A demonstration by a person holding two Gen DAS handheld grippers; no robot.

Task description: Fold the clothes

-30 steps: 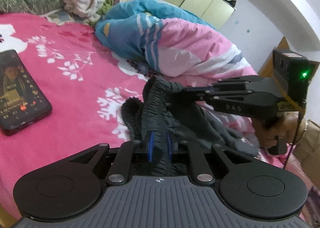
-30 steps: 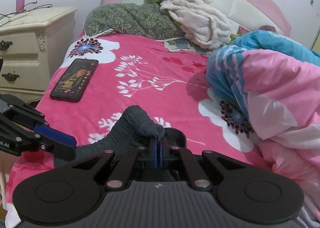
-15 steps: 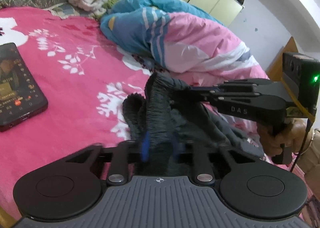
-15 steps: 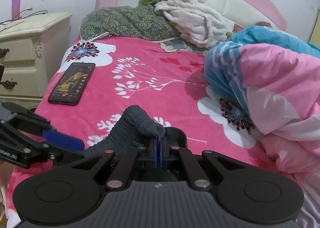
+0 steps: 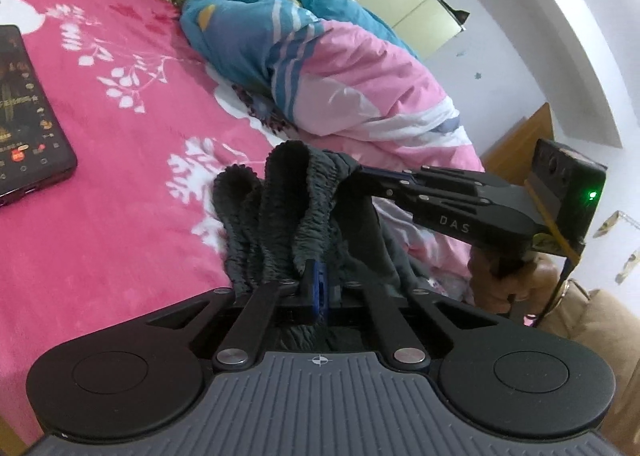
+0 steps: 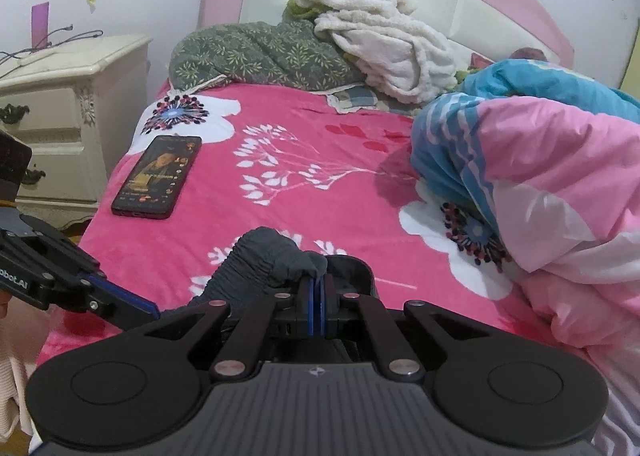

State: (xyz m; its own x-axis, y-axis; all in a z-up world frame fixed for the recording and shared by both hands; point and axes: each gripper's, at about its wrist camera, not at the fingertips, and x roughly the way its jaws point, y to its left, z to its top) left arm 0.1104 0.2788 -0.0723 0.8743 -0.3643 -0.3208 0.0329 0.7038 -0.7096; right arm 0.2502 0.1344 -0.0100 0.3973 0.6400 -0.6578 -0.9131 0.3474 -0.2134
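A dark grey garment with a ruffled elastic waistband (image 5: 288,212) is bunched at the near edge of the pink flowered bed (image 5: 120,128). My left gripper (image 5: 318,288) is shut on a fold of the waistband. My right gripper (image 6: 318,296) is shut on another part of the same waistband (image 6: 264,256). In the left wrist view the right gripper (image 5: 360,172) reaches in from the right and pinches the band's top. In the right wrist view the left gripper (image 6: 148,310) comes in low from the left. The rest of the garment hangs below, mostly hidden.
A phone (image 6: 158,176) with a lit screen lies on the bed's left side. A pink and blue quilt (image 6: 540,176) is heaped on the right. Pillows and a white blanket (image 6: 384,44) lie by the headboard. A cream nightstand (image 6: 60,116) stands left of the bed.
My left gripper's jaws have closed from partly open onto the waistband. Both grippers have shifted slightly, and the waistband between them is raised a little more.
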